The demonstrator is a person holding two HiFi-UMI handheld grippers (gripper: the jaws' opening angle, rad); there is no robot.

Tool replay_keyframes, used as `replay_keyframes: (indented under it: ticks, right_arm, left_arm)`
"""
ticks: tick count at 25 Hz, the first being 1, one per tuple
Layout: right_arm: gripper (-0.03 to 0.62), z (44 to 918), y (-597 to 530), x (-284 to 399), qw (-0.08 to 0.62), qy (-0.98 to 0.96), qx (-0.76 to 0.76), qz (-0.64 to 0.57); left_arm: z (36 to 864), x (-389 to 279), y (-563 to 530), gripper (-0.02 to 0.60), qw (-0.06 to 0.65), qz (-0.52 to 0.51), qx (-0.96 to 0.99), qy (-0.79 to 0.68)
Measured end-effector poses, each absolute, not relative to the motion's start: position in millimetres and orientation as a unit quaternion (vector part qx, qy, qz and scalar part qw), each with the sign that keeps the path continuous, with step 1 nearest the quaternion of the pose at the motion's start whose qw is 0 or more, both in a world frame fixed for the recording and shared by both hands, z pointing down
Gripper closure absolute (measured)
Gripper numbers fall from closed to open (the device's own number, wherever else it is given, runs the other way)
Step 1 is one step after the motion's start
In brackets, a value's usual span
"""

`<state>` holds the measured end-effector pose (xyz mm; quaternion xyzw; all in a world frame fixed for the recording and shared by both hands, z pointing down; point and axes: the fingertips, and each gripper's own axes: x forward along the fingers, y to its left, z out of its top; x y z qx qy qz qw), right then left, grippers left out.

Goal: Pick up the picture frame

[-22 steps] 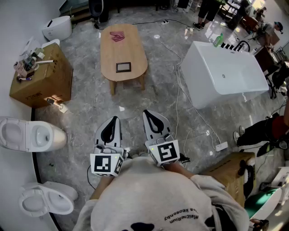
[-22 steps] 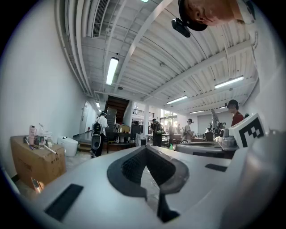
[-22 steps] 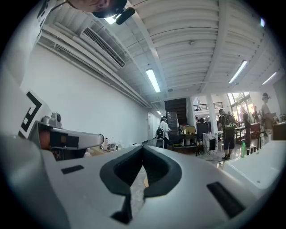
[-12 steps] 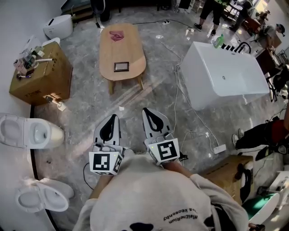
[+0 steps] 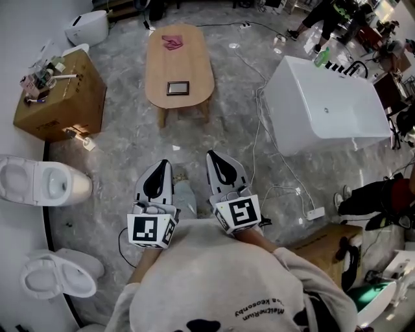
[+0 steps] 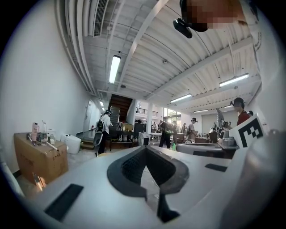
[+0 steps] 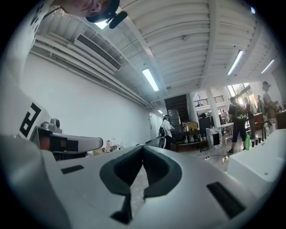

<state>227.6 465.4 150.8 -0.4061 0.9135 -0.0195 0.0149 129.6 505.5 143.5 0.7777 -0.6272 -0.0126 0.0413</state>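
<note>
left gripper (image 5: 162,163), right gripper (image 5: 213,155) closed; picture frame's (image 5: 178,87) contents indistinct.

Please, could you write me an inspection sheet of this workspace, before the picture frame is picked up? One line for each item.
Surface: oval wooden table on a grey stone floor.
Job's things: picture frame lies flat near the table's near end, untouched.
Clutter: pink cloth at the table's far end.
Grippers: left gripper and right gripper are shut, empty, well short of the table.
Cables: white cables run over the floor between the table and the bathtub; power strip.
Surroundings: cardboard box, toilets, people at the back.
</note>
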Motion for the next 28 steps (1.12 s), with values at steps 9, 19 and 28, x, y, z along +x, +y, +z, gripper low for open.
replay_keyframes:
  ticks: [9, 19, 28]
  right_arm:
    - [0.586, 152.9, 407.3, 185.0, -0.001, 0.911, -0.412, -0.008]
    - [0.586, 148.9, 318.4, 127.1, -0.012, 0.903, -0.429, -0.008]
    - [0.586, 157.2, 283.7, 102.0, -0.028, 0.886, -0.462, 0.001]
  left_arm:
    - [145.7, 93.7, 437.2, 0.574, 0.044, -0.013, 0.788, -0.614]
    - [140.9, 35.4, 348.5, 0.574, 0.046, -0.014, 0.801, -0.596]
    - [149.9, 7.9, 304.3, 0.574, 0.052, -0.018, 0.816, -0.575]
